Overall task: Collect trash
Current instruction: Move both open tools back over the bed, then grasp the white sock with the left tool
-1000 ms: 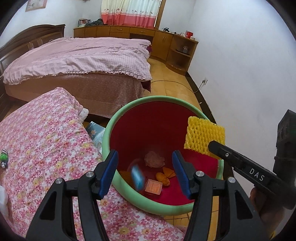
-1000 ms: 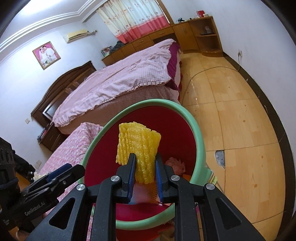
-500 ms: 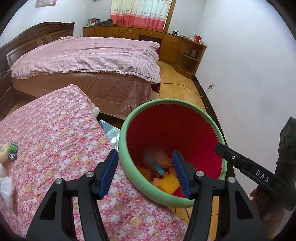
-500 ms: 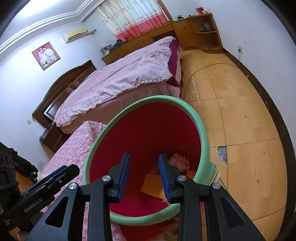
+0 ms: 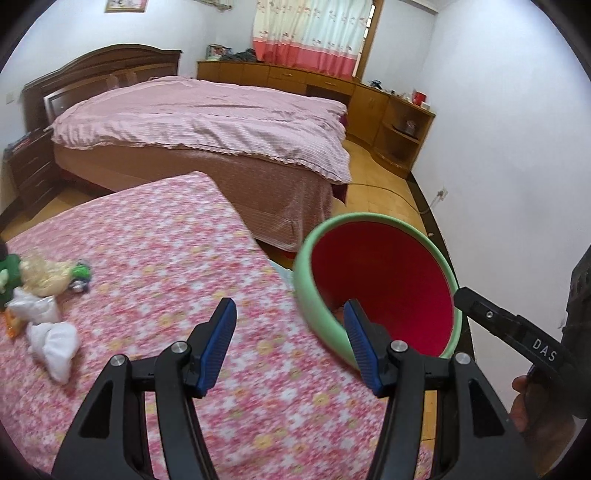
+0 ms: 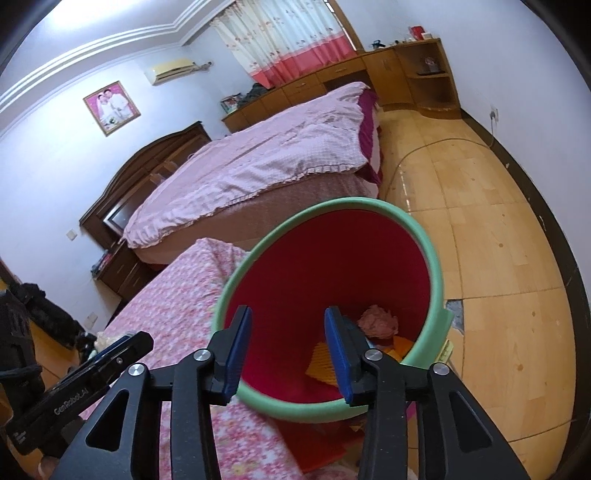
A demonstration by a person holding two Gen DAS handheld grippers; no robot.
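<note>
- Hovering with jaws spread apart and nothing between them: left gripper point(image 5: 290, 341), over the near edge of the flowered pink bedspread point(image 5: 155, 266).
- Just right of and ahead of its right finger: red trash bin point(image 5: 384, 284) with a green rim, standing on the floor against the bedspread's edge.
- Well off to its left on the bedspread: crumpled white tissues point(image 5: 51, 339), a pale yellowish wad point(image 5: 44, 275) and a small green item point(image 5: 82, 271), close together.
- Hanging above the bin's mouth, jaws likewise apart and empty: right gripper point(image 6: 286, 350).
- Straight ahead below its fingers, at the bin's bottom: crumpled pink paper point(image 6: 376, 321) and yellow-orange foam netting point(image 6: 321, 363), partly hidden behind the right finger.
- Further out, beyond the bin: large bed point(image 6: 258, 162) under a pink checked cover, wooden floor point(image 6: 498, 258) to the right, wooden cabinets point(image 5: 369, 99) and a curtained window point(image 5: 310, 33) at the far wall.
</note>
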